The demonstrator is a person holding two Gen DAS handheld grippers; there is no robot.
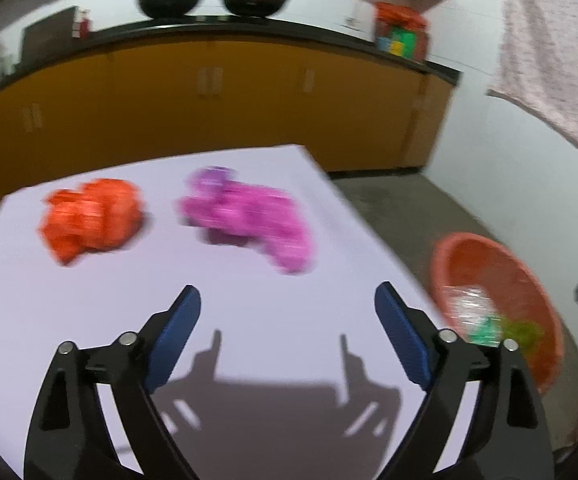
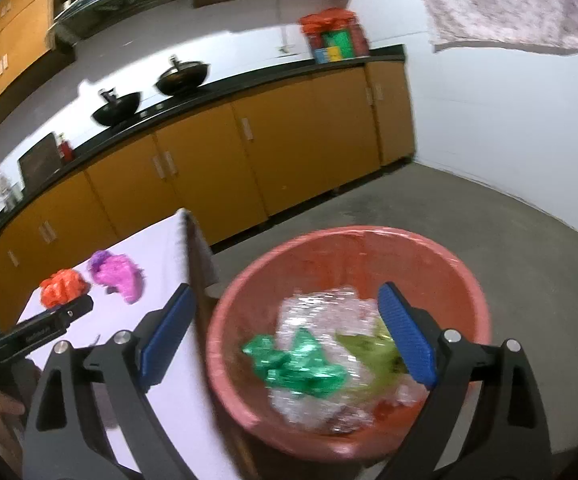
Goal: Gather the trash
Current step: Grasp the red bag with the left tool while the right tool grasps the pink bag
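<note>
An orange crumpled wrapper [image 1: 91, 218] and a pink crumpled wrapper [image 1: 249, 218] lie on the white table [image 1: 249, 320]; both also show in the right wrist view, the orange one [image 2: 63, 287] left of the pink one [image 2: 119, 274]. My left gripper [image 1: 287, 300] is open and empty above the table, short of both. A pink bin [image 2: 465, 280] stands on the floor beside the table, holding clear plastic [image 2: 317, 312], a green wrapper [image 2: 297, 364] and a yellow-green wrapper [image 2: 369, 352]. My right gripper [image 2: 287, 300] is open and empty above the bin. The bin's rim [image 1: 469, 240] shows in the left wrist view.
Orange kitchen cabinets [image 2: 209, 168] with a black counter run behind the table, two woks [image 1: 169, 0] on top. A colourful box [image 2: 335, 38] sits at the counter's end. A cloth [image 2: 501, 8] hangs on the right wall. The left gripper's body [image 2: 33, 332] shows at the left.
</note>
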